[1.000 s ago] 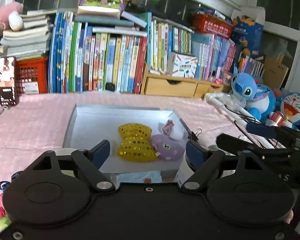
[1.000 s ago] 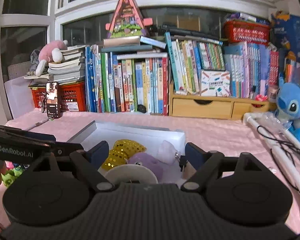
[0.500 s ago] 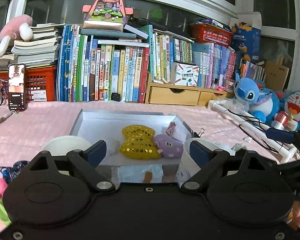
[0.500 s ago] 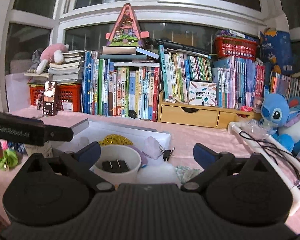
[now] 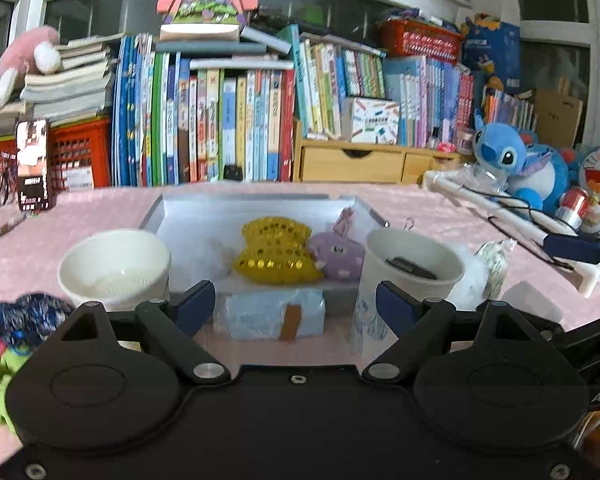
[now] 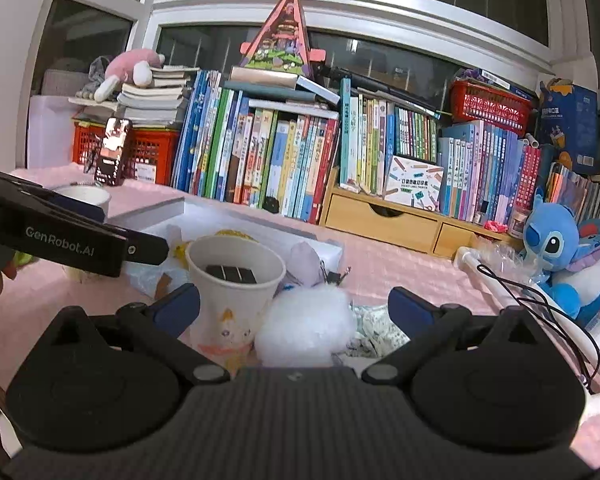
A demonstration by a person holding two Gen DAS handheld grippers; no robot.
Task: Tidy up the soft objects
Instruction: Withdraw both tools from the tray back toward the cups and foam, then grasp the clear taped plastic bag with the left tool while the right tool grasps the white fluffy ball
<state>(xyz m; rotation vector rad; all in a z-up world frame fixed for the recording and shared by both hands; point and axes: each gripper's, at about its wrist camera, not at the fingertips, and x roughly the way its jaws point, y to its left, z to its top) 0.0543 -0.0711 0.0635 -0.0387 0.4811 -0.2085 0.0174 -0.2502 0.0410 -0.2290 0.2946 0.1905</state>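
Observation:
A white tray [image 5: 188,220] on the pink tablecloth holds a yellow sequined soft toy [image 5: 274,250], a purple plush [image 5: 338,254] and a small pale plush [image 5: 346,216]. My left gripper [image 5: 296,306] is open and empty, low before the tray's near edge, above a light blue packet [image 5: 274,316]. My right gripper [image 6: 294,310] is open and empty, with a white fluffy pompom [image 6: 306,326] and a paper cup [image 6: 232,292] between its fingers, touching neither. The pompom also shows in the left wrist view [image 5: 466,276]. The left gripper shows in the right wrist view [image 6: 72,238].
A white bowl [image 5: 116,268] stands left of the tray; a paper cup [image 5: 408,276] with a dark object inside stands right. A patterned cloth [image 6: 374,330], binder clip [image 6: 336,276], blue-and-pink soft things [image 5: 16,320], white pole [image 5: 500,216], books and plush toys [image 6: 560,256] surround.
Both grippers have pulled back and away from the tray, still open. The bowl, the cup and the pompom have come into view in front of them.

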